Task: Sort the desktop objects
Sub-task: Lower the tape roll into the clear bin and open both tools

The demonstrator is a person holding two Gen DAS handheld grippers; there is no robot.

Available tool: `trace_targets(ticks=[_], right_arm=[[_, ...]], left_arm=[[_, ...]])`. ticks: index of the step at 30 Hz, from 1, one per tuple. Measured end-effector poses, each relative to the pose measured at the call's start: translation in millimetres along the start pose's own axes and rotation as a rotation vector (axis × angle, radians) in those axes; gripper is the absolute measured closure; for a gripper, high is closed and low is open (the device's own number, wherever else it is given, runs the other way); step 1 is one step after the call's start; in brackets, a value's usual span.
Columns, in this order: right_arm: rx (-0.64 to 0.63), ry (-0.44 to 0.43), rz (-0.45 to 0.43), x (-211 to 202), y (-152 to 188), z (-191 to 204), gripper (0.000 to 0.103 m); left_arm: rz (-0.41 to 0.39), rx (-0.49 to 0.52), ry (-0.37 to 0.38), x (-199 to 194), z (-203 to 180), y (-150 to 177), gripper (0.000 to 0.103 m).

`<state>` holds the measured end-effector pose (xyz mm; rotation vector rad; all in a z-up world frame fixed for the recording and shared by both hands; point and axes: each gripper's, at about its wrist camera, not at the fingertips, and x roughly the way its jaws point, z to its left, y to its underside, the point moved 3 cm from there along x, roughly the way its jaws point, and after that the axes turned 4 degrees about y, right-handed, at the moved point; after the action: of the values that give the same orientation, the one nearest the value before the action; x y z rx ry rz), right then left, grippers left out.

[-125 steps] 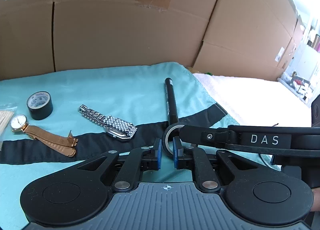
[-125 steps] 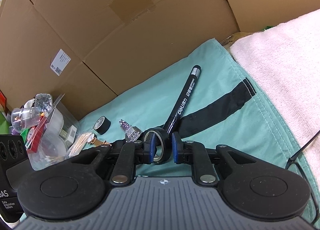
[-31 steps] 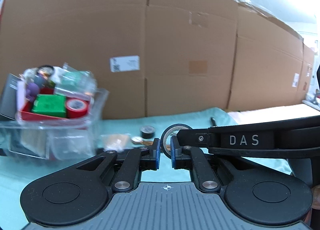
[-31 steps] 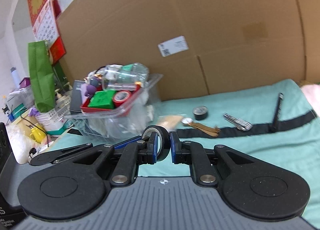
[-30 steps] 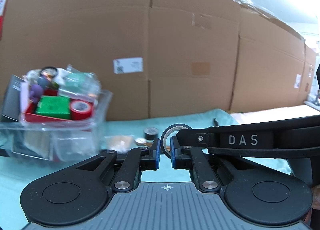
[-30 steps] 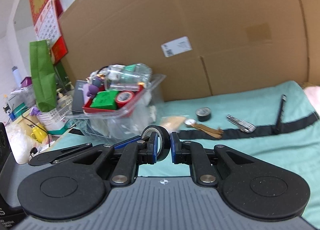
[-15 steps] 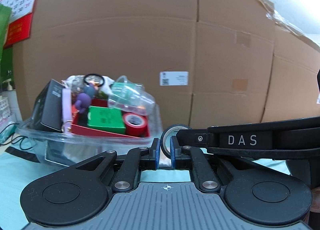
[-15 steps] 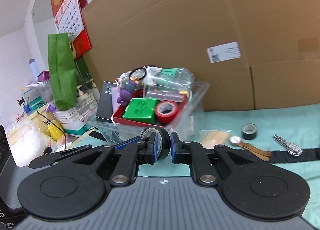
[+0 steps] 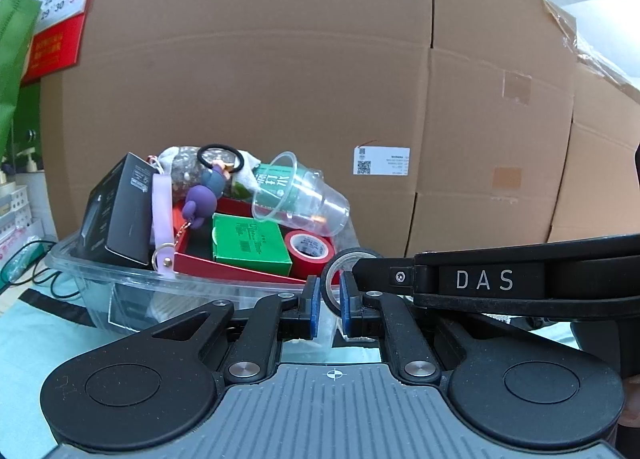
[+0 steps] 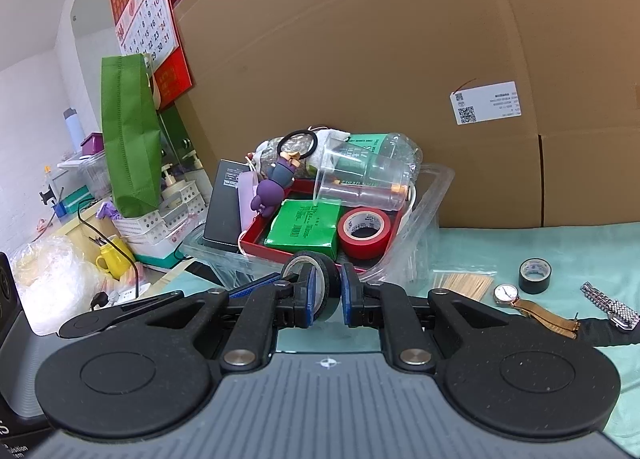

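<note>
A roll of black tape (image 9: pixel 347 252) stands upright between the blue pads of my left gripper (image 9: pixel 330 301), which is shut on it. My right gripper (image 10: pixel 325 291) is shut on the same roll (image 10: pixel 320 261), and its long black body (image 9: pixel 480 279) reaches in from the right in the left wrist view. Just beyond the roll stands a clear plastic bin (image 10: pixel 436 187) packed with a red tray, a red tape roll (image 10: pixel 363 231), a green box (image 9: pixel 250 243), a tipped clear cup (image 9: pixel 304 199), a purple figure and a black box.
On the teal cloth (image 10: pixel 560 243) to the right lie a toothpick packet (image 10: pixel 464 281), a small black tape roll (image 10: pixel 535 275), a gold watch (image 10: pixel 532 309) and a silver watch band (image 10: pixel 610 305). Cardboard boxes (image 9: pixel 280 79) wall off the back. A green bag (image 10: pixel 128 139) and yellow mug (image 10: pixel 110 261) stand left.
Both grippers have swung left together with the black tape roll held between them. The bin has come close and to the middle; the watches and small tape slid to the right.
</note>
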<state>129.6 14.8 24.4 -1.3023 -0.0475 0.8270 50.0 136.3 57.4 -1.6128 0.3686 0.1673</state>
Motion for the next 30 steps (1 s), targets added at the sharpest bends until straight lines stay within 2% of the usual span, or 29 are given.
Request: trace_targets(ticks=[12, 23, 30], right_arm=[[0.018, 0.005, -0.009, 5.8, -7.1, -14.3, 0.086], [0.057, -0.033, -0.03, 30.5, -21.6, -24.4, 0.086], [0.091, -0.045, -0.034, 49.7, -26.2, -31.9, 0.085]], left_arm=[[0.0, 0.014, 0.002, 15.8, -4.6, -4.5, 0.088], [-0.009, 0.058, -0.043, 38.8, 1.7, -20.4, 0.088], [-0.004, 0.091, -0.073, 53.7, 4.3, -24.2, 0.083]])
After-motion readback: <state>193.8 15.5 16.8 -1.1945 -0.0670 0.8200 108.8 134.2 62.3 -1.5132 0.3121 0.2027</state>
